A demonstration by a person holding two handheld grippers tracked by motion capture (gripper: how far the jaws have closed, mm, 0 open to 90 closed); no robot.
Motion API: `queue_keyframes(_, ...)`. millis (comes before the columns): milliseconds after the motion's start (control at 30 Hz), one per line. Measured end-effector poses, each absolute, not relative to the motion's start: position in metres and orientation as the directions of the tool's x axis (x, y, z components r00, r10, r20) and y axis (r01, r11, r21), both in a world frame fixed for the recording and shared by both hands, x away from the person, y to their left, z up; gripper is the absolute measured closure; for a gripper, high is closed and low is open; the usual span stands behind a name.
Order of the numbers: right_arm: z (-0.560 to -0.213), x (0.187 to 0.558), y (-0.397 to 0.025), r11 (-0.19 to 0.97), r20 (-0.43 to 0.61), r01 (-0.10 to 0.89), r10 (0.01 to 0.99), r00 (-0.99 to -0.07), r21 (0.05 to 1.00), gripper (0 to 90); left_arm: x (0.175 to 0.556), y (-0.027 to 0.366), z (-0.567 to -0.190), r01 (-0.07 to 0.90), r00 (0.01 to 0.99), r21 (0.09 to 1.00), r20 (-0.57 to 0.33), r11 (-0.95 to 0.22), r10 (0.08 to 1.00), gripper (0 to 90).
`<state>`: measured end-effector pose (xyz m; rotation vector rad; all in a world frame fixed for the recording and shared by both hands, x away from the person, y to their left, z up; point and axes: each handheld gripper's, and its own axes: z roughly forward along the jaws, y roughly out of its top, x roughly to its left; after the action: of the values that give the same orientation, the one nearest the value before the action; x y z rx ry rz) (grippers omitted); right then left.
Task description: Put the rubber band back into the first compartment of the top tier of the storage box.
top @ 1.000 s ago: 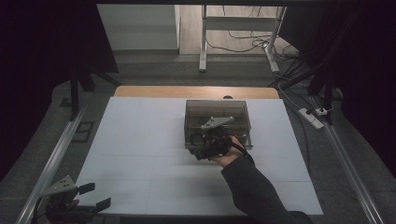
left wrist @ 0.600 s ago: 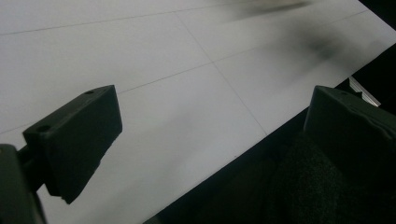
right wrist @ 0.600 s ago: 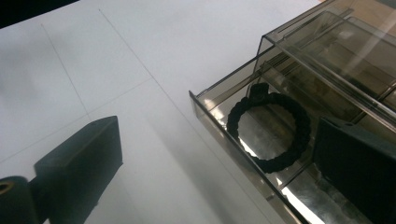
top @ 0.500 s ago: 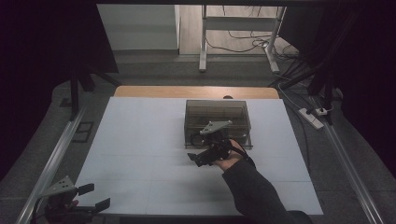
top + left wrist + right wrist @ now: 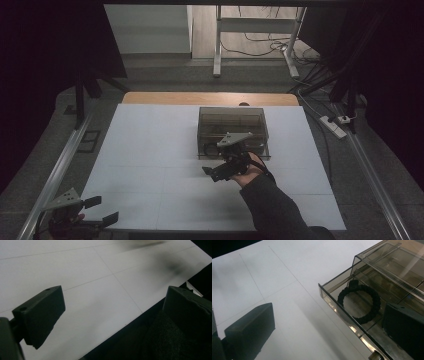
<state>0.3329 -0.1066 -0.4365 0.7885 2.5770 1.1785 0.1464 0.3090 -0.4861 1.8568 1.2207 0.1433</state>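
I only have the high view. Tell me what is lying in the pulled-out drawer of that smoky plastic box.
Observer: A black braided ring, like a hair tie, lies flat in the drawer's corner compartment, seen in the right gripper view.
Operator: Say whether the right gripper has hold of it.
Observer: No. The right gripper is open, one jaw over the white table, the other over the drawer, the ring between them untouched.
Operator: Report the left gripper.
Observer: The left gripper is open too, with nothing between its jaws but the table's near edge.
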Motion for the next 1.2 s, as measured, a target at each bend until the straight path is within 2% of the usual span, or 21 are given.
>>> queue_keyframes(867,-0.430,0.310,-0.117,0.513,0.034,0.369,0.549,-0.835,0.775,0.0,0.147,0.307,-0.485,0.674,0.519,0.725,-0.327,-0.143,0.789,2.7)
queue_keyframes(1200,-0.434,0.302,-0.124,0.527,0.045,0.387,0.548,-0.836,0.757,0.0,0.147,0.305,-0.484,0.677,0.519,0.718,-0.310,-0.161,0.797,3.0)
